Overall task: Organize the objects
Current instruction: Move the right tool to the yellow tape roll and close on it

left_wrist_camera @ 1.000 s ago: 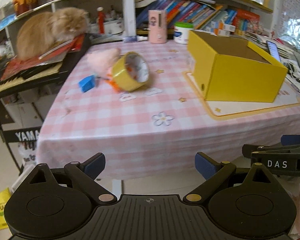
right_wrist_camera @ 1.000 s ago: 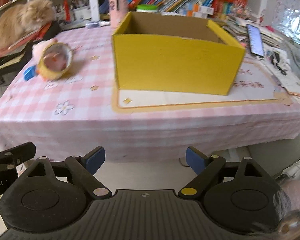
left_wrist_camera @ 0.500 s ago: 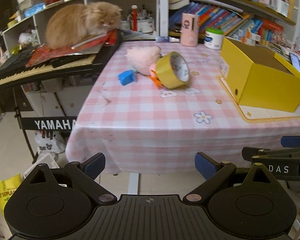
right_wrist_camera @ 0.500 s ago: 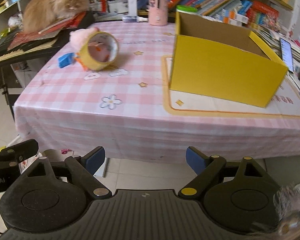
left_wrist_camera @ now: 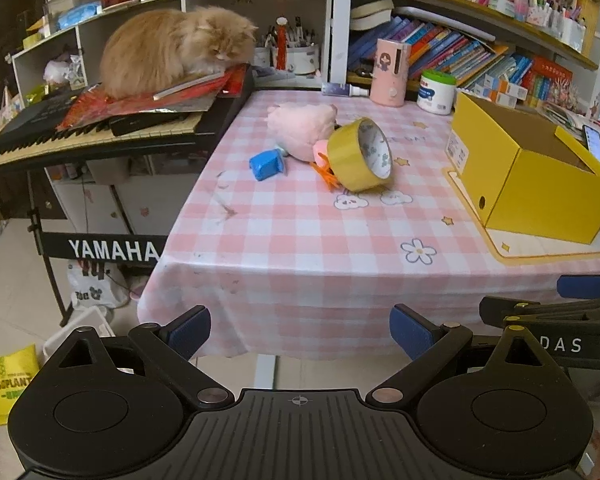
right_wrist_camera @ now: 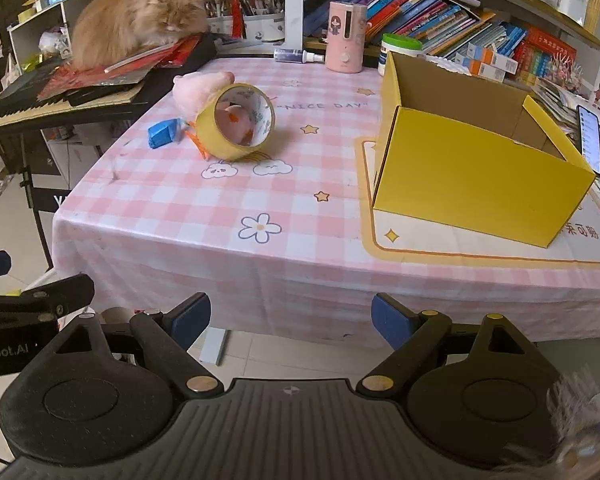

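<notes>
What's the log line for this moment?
left tool: open, empty | right tool: open, empty | tape roll, plush toy: on table | yellow box: empty

Probably a home study: bookshelves (left_wrist_camera: pixel 452 52), keyboard (left_wrist_camera: pixel 80 140), cat (left_wrist_camera: pixel 172 48).

1. Tabletop (right_wrist_camera: pixel 284 184): pink-and-white check cloth printed with white flowers, white clouds and yellow stars.
2. Box (right_wrist_camera: pixel 476 184), at 3 o'clock of the tape roll: bright yellow outside, brown cardboard inside.
3. Mat (right_wrist_camera: pixel 420 240) under the box: cream with an orange-yellow border.
4. Tape roll (right_wrist_camera: pixel 236 124): mustard yellow outer band, white printed core.
5. Plush toy (left_wrist_camera: pixel 300 128), at 10 o'clock of the roll: pale pink, with orange parts.
6. Small block (left_wrist_camera: pixel 265 165), at 9 o'clock of the roll: blue.
7. Cat (left_wrist_camera: pixel 172 48): ginger, long-furred.
8. Keyboard (left_wrist_camera: pixel 80 140): black, with white keys.
9. Left claw (left_wrist_camera: pixel 300 326) and right claw (right_wrist_camera: pixel 290 316): black bodies, blue pads.
</notes>
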